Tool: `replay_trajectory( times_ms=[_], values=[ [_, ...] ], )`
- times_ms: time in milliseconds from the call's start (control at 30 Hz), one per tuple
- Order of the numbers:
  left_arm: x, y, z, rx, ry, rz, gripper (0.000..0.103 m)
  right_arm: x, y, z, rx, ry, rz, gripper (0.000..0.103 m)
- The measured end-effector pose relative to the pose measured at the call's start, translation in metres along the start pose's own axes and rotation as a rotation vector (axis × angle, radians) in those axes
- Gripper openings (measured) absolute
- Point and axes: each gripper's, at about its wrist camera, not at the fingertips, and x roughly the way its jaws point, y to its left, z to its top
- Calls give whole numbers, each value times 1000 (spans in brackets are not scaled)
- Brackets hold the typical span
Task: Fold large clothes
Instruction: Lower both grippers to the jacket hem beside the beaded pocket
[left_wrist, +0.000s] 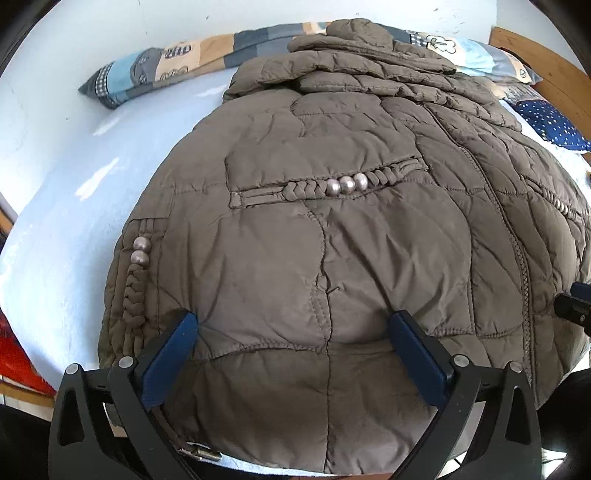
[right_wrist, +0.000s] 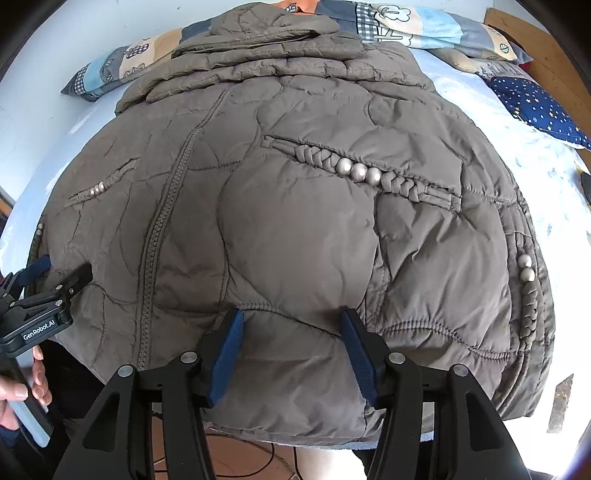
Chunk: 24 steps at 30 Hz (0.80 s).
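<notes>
- The jacket (left_wrist: 314, 229) lies spread front-up on the bed (left_wrist: 74, 177), zip (right_wrist: 162, 221) closed, hem nearest me and sleeves folded in across the chest at the far end, close to the patchwork pillow (left_wrist: 155, 70)
- My left gripper (left_wrist: 291, 328) is spread wide, its blue pads (left_wrist: 173, 354) resting down on the hem panel left of the zip, with padded fabric bulging between them; nothing is pinched yet
- My right gripper (right_wrist: 291, 328) is spread as well, though narrower, straddling a puff of quilting at the hem right of the zip
- In the right view I can see the left gripper (right_wrist: 55, 291) off at the jacket's left hem edge
- I judge the jacket to be light but bulky: soft, springy filling under a slick shell that will likely slide between the pads and puff back open after a fold
- I would take hold on the stitched hem band, where the seam gives the pads something firm, one gripper each side of the zip
- I would keep clear of the metal beads (left_wrist: 347, 184) on the braided pocket trim, which offer no grip
</notes>
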Motion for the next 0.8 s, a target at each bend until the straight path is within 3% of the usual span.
replay_trajectory(
  times_ms=[433,800],
  values=[
    [1,-2,-5,17,-55,7,103,1,4,-8,17,-59,-7,73],
    [1,-1,-5,21,-42,5,103,3,1,-5,26,-52,5,79]
  ],
)
